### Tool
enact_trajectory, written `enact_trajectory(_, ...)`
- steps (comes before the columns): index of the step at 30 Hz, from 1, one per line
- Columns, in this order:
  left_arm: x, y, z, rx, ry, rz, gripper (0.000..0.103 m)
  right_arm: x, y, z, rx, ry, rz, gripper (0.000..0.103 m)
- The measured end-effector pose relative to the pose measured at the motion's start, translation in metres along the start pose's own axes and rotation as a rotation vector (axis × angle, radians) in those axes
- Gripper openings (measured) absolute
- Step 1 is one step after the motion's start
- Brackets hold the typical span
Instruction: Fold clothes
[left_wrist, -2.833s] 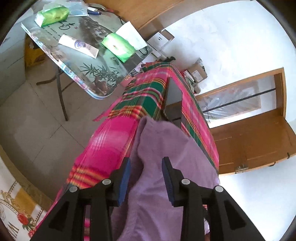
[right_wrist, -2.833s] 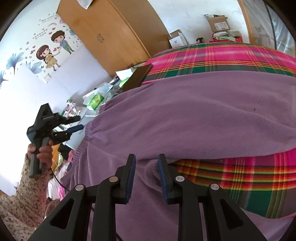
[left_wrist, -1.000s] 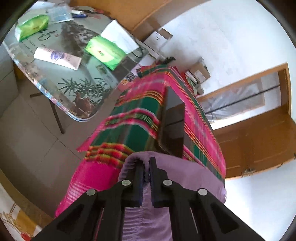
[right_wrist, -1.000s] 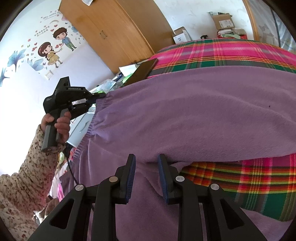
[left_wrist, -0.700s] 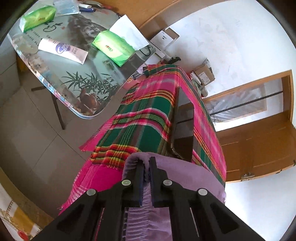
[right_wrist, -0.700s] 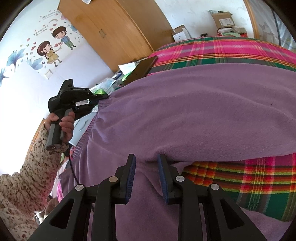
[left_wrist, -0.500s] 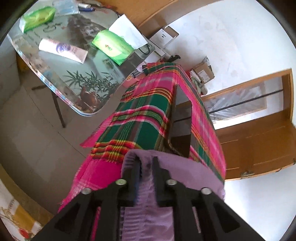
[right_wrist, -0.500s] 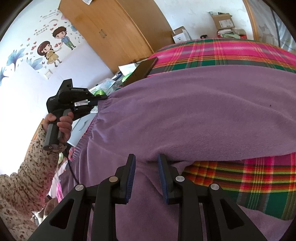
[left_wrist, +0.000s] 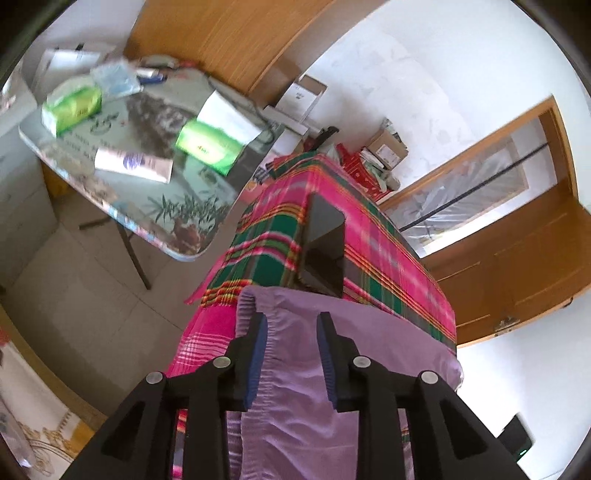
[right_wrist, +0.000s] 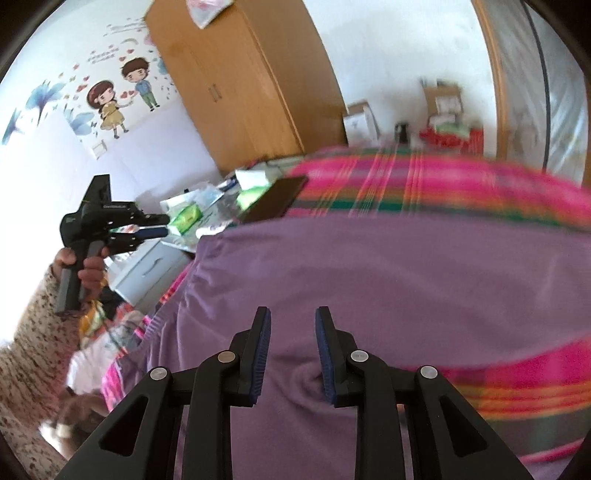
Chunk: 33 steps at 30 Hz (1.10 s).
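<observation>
In the left wrist view, the left gripper (left_wrist: 290, 354) is hanging over the purple garment (left_wrist: 317, 417), and its jaws are standing apart with nothing between the pads except cloth lying below them. The garment is lying on the checked cloth (left_wrist: 277, 236) of the bed, with its gathered hem at 12 o'clock from the fingers. A dark flat thing, maybe a tablet (left_wrist: 325, 251), is lying just beyond that hem, at 12 o'clock too. I am thinking the risk is here: if the next fold is pushing the hem forward, the cloth may catch the tablet and slide it to the edge of the bed. The glass table (left_wrist: 177, 243) at 10 o'clock is blurred, so the packets on it are hard to read. The lower part of the garment is being cut off by the gripper body.

In the right wrist view, the right gripper (right_wrist: 291, 354) is also standing open above the garment (right_wrist: 406, 280), gripping nothing. A small pucker in the cloth is showing just below the pads, at 6 o'clock. If it is not smoothed, the fold may come out with a wrinkle. The left gripper (right_wrist: 157, 227) is visible at 9 o'clock, away from the cloth. The far side of the bed at 2 o'clock is smeared by motion, and the garment's right end is running out of the frame, so I cannot tell how even the fold is lying.
</observation>
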<state>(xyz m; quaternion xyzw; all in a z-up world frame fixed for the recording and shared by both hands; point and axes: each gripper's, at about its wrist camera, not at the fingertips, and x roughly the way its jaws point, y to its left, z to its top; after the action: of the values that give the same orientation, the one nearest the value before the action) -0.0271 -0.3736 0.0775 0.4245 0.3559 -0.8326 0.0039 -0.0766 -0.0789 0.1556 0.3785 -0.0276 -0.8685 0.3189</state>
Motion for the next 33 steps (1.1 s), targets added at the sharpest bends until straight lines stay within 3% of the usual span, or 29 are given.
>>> enact_trajectory(6,-0.017,-0.037,0.007,0.113,0.005,0.059,0.029,-0.037,0.011,0.048,-0.176,-0.041,-0.058,0.027)
enact_trajectory(12,0.009,-0.074,0.016,0.233,0.061,0.145,0.030,-0.031,0.015,0.098,-0.293,-0.036,-0.061,0.031)
enact_trajectory(13,0.017,-0.078,0.017,0.248,0.074,0.148,0.030,-0.020,0.012,0.103,-0.315,-0.023,-0.023,0.040)
enact_trajectory(14,0.026,-0.081,0.018,0.263,0.088,0.151,0.030,-0.008,0.009,0.106,-0.325,-0.013,0.000,0.042)
enact_trajectory(16,0.043,-0.078,0.017,0.275,0.118,0.167,0.030,0.017,-0.001,0.108,-0.280,-0.004,-0.022,0.042)
enact_trajectory(18,0.061,-0.076,0.016,0.287,0.149,0.183,0.030,0.051,-0.015,0.108,-0.239,0.058,0.031,0.042)
enact_trajectory(20,0.078,-0.072,0.015,0.298,0.176,0.201,0.030,0.074,-0.023,0.107,-0.235,0.083,0.020,0.042)
enact_trajectory(28,0.108,-0.064,0.016,0.398,0.157,0.301,0.030,0.148,-0.039,0.109,-0.313,0.171,-0.013,0.042)
enact_trajectory(33,0.121,-0.057,0.017,0.422,0.186,0.308,0.030,0.175,-0.037,0.108,-0.340,0.201,0.002,0.042)
